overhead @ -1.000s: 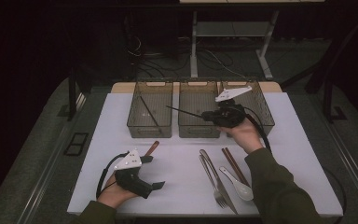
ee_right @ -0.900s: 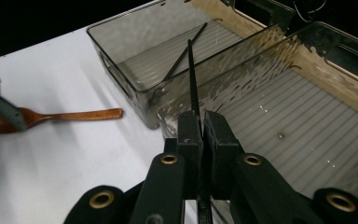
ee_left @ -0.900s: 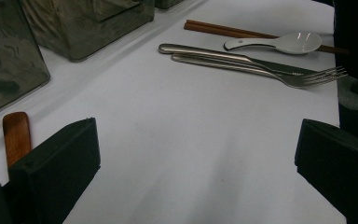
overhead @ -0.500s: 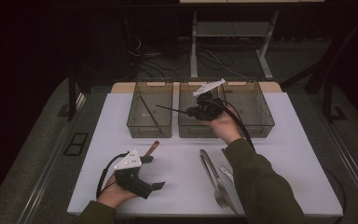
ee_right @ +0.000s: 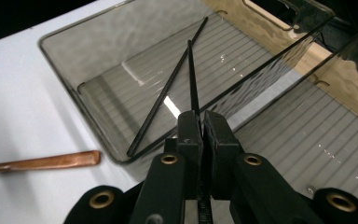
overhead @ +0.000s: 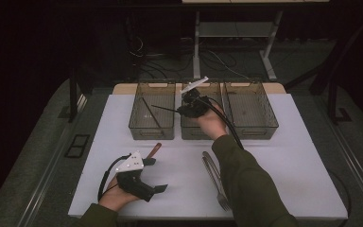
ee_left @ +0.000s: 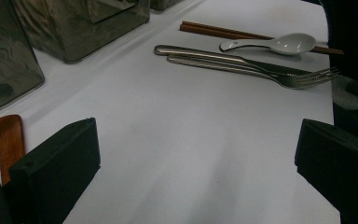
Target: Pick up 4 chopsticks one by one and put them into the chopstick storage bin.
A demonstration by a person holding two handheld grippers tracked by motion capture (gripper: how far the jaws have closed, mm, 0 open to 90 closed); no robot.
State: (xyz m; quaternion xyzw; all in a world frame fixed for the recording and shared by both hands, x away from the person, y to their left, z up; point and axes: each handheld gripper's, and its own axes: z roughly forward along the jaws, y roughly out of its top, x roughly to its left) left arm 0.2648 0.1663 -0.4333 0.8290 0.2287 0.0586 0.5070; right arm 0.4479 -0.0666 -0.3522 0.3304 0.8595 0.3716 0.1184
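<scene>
One black chopstick (ee_right: 192, 74) was clamped in the right gripper (overhead: 185, 109), now carried left over the left bin (overhead: 151, 128); its tip blurred. Left gripper (overhead: 157, 176) rested agape, empty.

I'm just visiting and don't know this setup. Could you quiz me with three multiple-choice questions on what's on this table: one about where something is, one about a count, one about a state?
1. Where does the loose black chopstick lie?
A. left bin
B. right bin
C. on the tablecloth

2. How many clear bins stand in the row?
A. two
B. three
C. four

3. How is the right hand-held gripper?
A. wide open
B. shut on a spoon
C. shut on a black chopstick

Answers: 1 A, it rests slanted on that bin's floor. 2 B, three side by side in the high view. 3 C, the jaws pinch its end.
</scene>
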